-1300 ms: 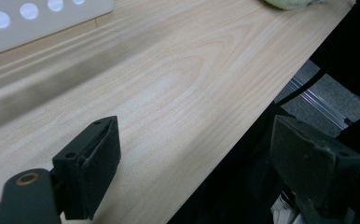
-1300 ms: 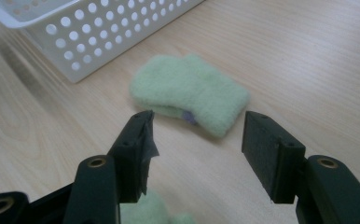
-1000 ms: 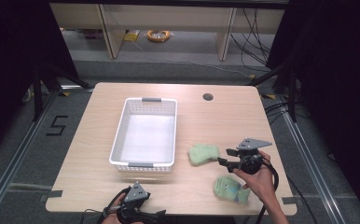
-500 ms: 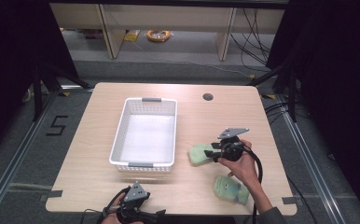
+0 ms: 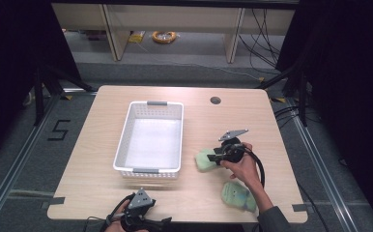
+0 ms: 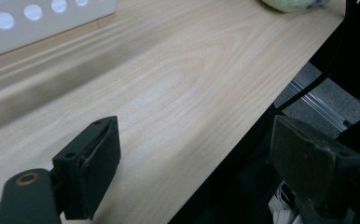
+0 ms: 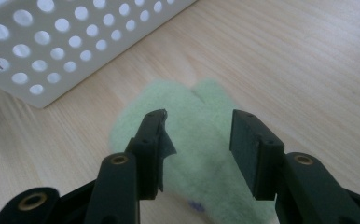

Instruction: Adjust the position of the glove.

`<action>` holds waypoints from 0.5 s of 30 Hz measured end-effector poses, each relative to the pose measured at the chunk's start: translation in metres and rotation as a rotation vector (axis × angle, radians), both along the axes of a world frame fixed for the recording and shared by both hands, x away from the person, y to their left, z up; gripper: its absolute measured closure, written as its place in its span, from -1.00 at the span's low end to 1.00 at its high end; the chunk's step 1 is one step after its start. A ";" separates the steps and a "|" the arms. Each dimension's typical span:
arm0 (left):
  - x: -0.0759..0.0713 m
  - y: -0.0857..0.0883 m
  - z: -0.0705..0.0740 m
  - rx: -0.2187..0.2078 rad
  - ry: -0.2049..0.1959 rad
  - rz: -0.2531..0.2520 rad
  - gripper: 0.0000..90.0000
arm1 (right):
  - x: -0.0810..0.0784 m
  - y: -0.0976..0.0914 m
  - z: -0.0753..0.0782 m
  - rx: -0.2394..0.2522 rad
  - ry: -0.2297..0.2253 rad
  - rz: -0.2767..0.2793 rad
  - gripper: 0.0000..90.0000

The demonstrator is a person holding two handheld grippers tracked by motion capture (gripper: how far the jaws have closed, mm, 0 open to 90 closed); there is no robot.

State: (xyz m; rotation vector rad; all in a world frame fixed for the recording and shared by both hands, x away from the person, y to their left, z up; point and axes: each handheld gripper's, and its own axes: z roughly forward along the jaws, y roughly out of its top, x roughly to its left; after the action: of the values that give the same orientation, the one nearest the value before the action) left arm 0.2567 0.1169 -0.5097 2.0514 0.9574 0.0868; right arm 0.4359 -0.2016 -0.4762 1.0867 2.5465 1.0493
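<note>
On the right half of the wooden surface (image 5: 97, 159), a pale green plush toy (image 5: 207, 160) lies just beside the right wall of the white perforated basket (image 5: 150, 137), and the right hand-held gripper (image 5: 217, 157) is at its right edge, held by the person's right hand (image 5: 244, 166). From the right gripper view the toy (image 7: 201, 154) sits directly under and between the two black jaws, which stand apart with a moderate gap and have nothing clamped; whether the pads touch the fur cannot be told. The basket's holed wall (image 7: 61, 42) runs across the upper left of that view, close to the toy.

A second green plush toy (image 5: 238, 195) lies nearer the front edge of the surface, just beside the person's right forearm and apart from the first.

At the front edge, left of centre, the left hand-held gripper (image 5: 167, 221) rests low. In the left gripper view its jaws are spread wide and empty, one over the wood, the other past the edge, with the basket (image 6: 38, 21) at upper left
</note>
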 end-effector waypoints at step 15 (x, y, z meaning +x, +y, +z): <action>0.000 0.000 0.001 0.012 -0.011 -0.014 -0.64 | 0.007 0.007 -0.012 -0.010 0.075 0.007 0.31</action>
State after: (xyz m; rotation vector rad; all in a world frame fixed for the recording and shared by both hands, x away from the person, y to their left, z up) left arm 0.2565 0.1169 -0.5091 2.0659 0.9381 0.0964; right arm 0.4425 -0.1947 -0.4879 1.1354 2.6124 1.0155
